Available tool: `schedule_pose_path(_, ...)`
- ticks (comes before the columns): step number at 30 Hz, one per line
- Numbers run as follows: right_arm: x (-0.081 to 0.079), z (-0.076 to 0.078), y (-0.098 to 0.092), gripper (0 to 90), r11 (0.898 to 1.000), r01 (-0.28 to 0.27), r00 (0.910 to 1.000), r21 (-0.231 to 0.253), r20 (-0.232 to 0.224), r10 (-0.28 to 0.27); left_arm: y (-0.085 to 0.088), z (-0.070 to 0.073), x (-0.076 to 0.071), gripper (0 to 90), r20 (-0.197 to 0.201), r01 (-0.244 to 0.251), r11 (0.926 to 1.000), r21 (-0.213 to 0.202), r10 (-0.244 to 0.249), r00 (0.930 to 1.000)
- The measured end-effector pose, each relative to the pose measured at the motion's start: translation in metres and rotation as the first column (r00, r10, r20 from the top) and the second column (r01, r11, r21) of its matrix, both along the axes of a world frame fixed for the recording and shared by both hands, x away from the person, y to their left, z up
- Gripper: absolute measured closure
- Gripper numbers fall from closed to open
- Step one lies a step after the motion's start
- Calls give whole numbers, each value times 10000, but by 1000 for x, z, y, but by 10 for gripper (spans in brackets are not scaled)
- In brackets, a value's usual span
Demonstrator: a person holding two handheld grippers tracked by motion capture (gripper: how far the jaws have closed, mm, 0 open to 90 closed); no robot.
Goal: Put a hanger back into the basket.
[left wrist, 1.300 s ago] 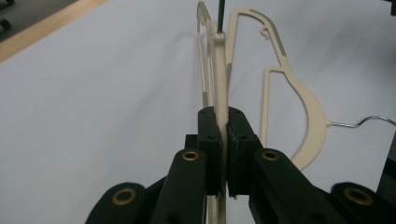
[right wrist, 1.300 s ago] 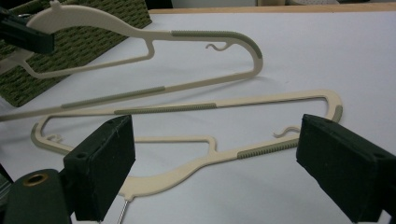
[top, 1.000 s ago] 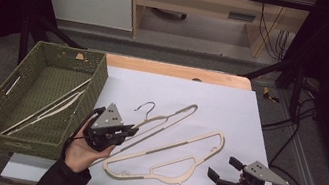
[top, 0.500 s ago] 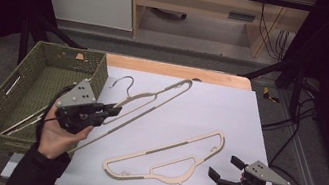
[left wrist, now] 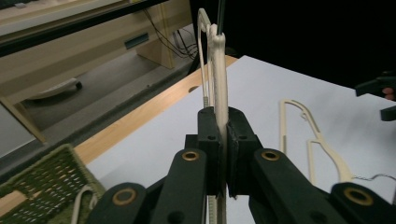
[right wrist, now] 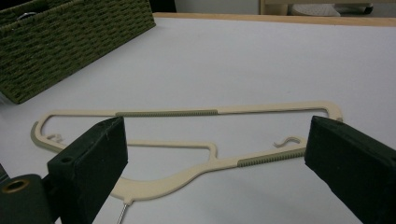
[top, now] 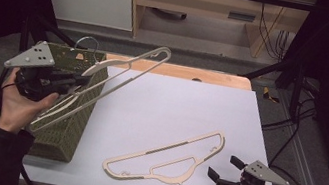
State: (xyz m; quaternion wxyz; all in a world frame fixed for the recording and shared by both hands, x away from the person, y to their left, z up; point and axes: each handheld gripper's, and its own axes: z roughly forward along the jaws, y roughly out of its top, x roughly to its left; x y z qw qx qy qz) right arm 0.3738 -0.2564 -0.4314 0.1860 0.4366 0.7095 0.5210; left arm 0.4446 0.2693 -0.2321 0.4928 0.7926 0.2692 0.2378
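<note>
My left gripper (top: 78,82) is shut on a cream plastic hanger (top: 128,69) and holds it tilted in the air over the green woven basket (top: 65,129) at the table's left. In the left gripper view the hanger (left wrist: 219,70) runs up from between the closed jaws. A second cream hanger (top: 167,154) lies flat on the white table near the front, with its metal hook toward the front edge. My right gripper (top: 222,167) stands open just right of that hanger. In the right gripper view the flat hanger (right wrist: 196,140) lies between and beyond the wide-open jaws.
The basket (right wrist: 70,42) holds at least one more cream hanger (left wrist: 81,200). The white table top (top: 185,106) has a wooden strip (top: 181,71) along its far edge. Cables (top: 299,125) trail off the right side.
My left gripper has lifted the hanger off the table and carried it left, up over the basket. The right gripper and the flat hanger have stayed where they were.
</note>
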Motion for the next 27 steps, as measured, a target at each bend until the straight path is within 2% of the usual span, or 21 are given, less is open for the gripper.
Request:
schedule_pose_path(3, 0, 0, 0, 65, 10000, -28, 10000, -57, 1, 28, 12, 0, 8, 861, 217, -196, 9997, 160, 193, 9996)
schedule_pose_path(12, 1, 0, 0, 64, 9999, -20, 10000, -104, 54, 21, 41, -6, 27, 861, 61, -575, 9965, 604, 573, 9983)
schedule_pose_path(16, 1, 0, 0, 62, 10000, -4, 10000, -82, 95, 5, 56, -12, 33, 862, 199, -961, 9931, 679, 949, 9953)
schedule_pose_path(20, 1, -1, 0, 62, 9999, -26, 10000, -126, 91, 28, 69, -17, 38, 862, 171, -1085, 9916, 708, 1075, 9941)
schedule_pose_path(27, 1, -1, 0, 62, 9999, -45, 10000, -127, 56, 46, 96, -29, 45, 862, -47, -1584, 9830, 926, 1595, 9872)
